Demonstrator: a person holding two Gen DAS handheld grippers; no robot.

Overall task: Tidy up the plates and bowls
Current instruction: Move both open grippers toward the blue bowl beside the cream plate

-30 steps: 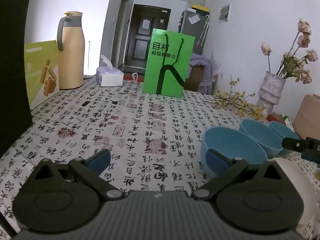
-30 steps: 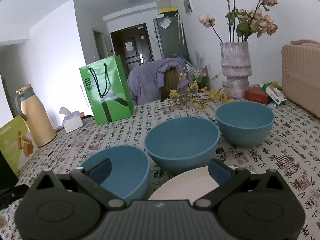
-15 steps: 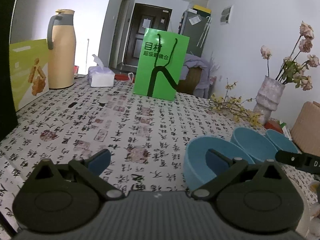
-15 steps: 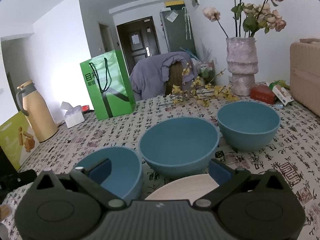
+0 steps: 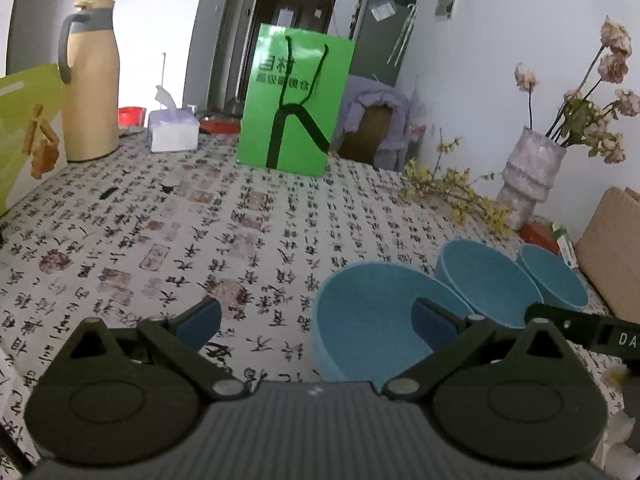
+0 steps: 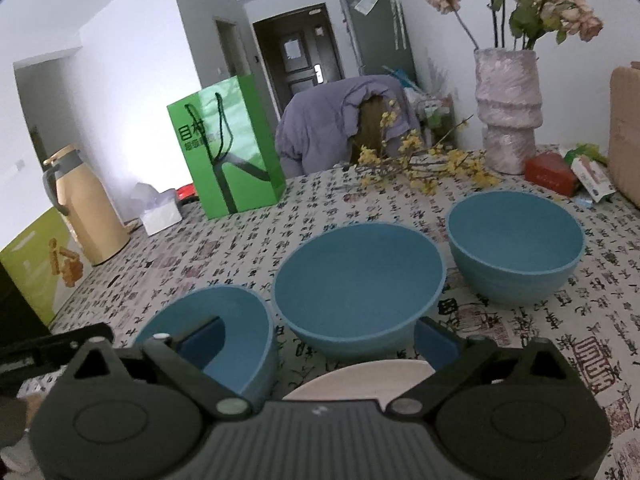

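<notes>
I log three blue bowls: near bowl (image 6: 224, 328) at 9 o'clock, mid bowl (image 6: 356, 284) centre, far bowl (image 6: 516, 244) at 2. Plate (image 6: 360, 378) half hidden under my right gripper (image 6: 320, 340), jaws wide, just narrowing, gripping nothing. Left gripper (image 5: 316, 320) wide, empty. Bag (image 6: 228, 152) and vase (image 6: 508, 108) at 12.

The right hand-held gripper (image 6: 318, 338) hides most of the white plate (image 6: 360, 378).

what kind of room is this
Most likely a home dining area: a table under a calligraphy-print cloth, a grey fridge near the dark entrance door, and a tan thermos jug.
</notes>
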